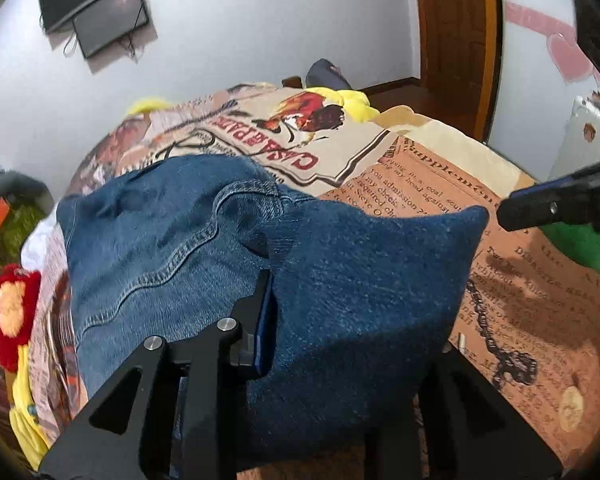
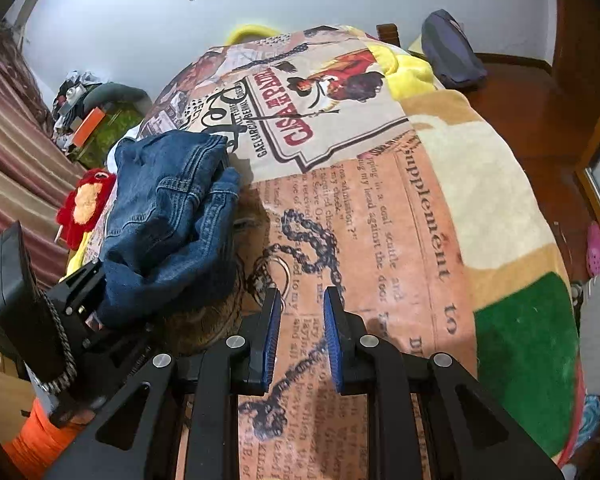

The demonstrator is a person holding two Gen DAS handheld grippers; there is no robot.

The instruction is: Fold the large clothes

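The left gripper (image 2: 96,312) is clenched on a fold of the blue denim jeans (image 1: 340,280), which drape over its fingers and hide one of them. The right gripper (image 2: 302,336) holds nothing; its blue pads (image 2: 272,340) stand a narrow gap apart above the printed blanket (image 2: 400,220). The jeans lie bunched on that blanket's left part, by a red plush toy (image 2: 86,204) at its edge. The blanket's near panel reads "supplement" over newsprint and a drawn chain; farther up it, a rooster panel reads "CASA". Beyond the blanket's far end, a dark screen (image 1: 108,16) hangs on the wall.
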